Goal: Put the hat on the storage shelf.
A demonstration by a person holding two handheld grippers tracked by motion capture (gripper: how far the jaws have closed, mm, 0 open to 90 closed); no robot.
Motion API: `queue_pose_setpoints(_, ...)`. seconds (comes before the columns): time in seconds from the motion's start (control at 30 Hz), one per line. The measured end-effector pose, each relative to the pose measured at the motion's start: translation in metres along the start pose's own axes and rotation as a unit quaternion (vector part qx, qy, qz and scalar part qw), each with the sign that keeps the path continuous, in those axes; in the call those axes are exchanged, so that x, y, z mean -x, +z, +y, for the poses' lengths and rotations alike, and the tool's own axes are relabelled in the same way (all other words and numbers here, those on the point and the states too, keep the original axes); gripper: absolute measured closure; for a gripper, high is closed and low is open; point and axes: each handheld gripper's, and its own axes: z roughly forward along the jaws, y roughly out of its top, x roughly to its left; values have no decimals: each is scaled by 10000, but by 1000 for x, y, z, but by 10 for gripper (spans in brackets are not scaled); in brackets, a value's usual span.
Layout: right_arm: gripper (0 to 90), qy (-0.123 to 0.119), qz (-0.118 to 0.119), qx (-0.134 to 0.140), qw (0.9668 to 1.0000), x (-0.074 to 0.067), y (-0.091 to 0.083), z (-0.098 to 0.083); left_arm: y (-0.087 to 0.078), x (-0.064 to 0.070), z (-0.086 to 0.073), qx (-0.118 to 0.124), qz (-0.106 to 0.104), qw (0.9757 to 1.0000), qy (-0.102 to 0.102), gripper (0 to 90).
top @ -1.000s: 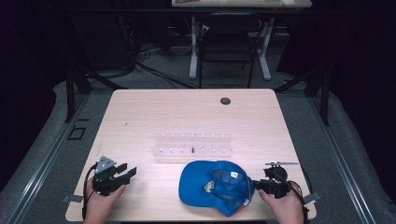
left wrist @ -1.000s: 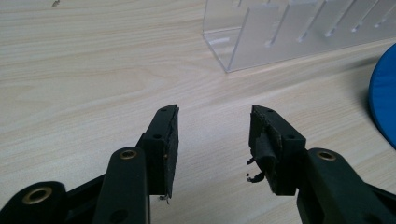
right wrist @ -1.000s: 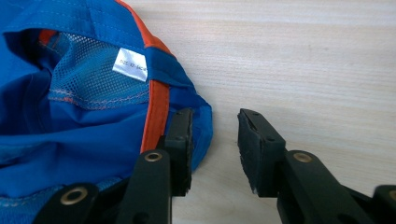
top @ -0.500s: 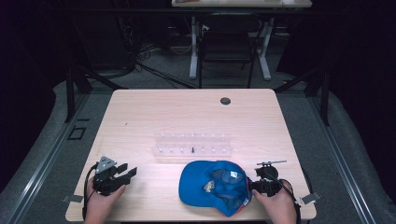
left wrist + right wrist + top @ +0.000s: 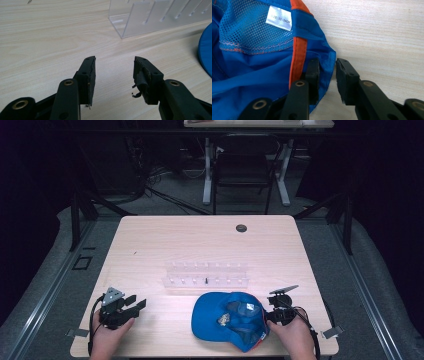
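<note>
likely a lab or studio, dark surround, lone wooden table (image 5: 210,240), floor cables (image 5: 165,195), chair (image 5: 242,170) behind

The cap (image 5: 232,320) is bright blue, with an orange band (image 5: 298,53) along its inner seam, a panel of blue mesh (image 5: 249,30) stitched in pale thread, and a small white label (image 5: 279,18) printed in grey. It lies on a bench (image 5: 200,245) of pale wood with a fine light-brown grain and one small dark round spot (image 5: 241,228) near the far edge, beside a clear, colourless plastic rack (image 5: 205,275). Each hand-held gripper is black, the left (image 5: 131,304) under a grey plate (image 5: 113,295), the right (image 5: 274,312) with brass-coloured rivets (image 5: 300,83).
</note>
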Motion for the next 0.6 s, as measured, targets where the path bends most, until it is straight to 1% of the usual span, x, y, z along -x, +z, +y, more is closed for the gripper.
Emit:
queue_pose_setpoints(0.03,741,0,-4,-31,10000,-1,0,1,0,0,0,6,5,10000,0,530)
queue_pose_setpoints(0.1,764,-32,-120,-138,9998,-5,1,4,0,0,0,12,-2,10000,6,531)
queue_pose_setpoints(0.2,785,-57,-181,-165,9997,-7,2,6,-1,0,0,16,4,10000,9,531)
queue_pose_setpoints(0.23,813,-90,-219,-134,9996,-8,2,6,-1,0,0,8,0,10000,12,531)
queue_pose_setpoints(0.27,813,-90,-219,-134,9996,-8,2,6,-1,0,0,-3,8,10000,15,531)
queue_pose_setpoints(0.3,841,-133,-233,-166,9995,-9,2,7,-1,-1,0,-20,9,10000,6,531)
queue_pose_setpoints(0.33,841,-133,-233,-166,9995,-9,2,7,-1,-1,0,-20,9,10000,6,531)
queue_pose_setpoints(0.37,869,-129,-220,-125,9996,-10,3,7,-1,-1,0,8,13,10000,-1,531)
queue_pose_setpoints(0.43,875,-144,-207,-121,9996,-10,3,7,-1,-1,0,-5,15,10000,7,532)
queue_pose_setpoints(0.47,881,-139,-154,-106,9997,-9,3,7,-1,-1,0,-5,19,10000,5,532)
queue_pose_setpoints(0.5,886,-35,-47,-165,9998,-7,2,7,-1,-1,0,-9,16,10000,3,532)
queue_pose_setpoints(0.53,887,-27,-13,-145,9999,-6,1,7,0,0,0,-6,18,10000,11,532)
queue_pose_setpoints(0.6,889,-73,-23,-147,9999,-5,0,8,0,0,0,0,22,10000,10,532)
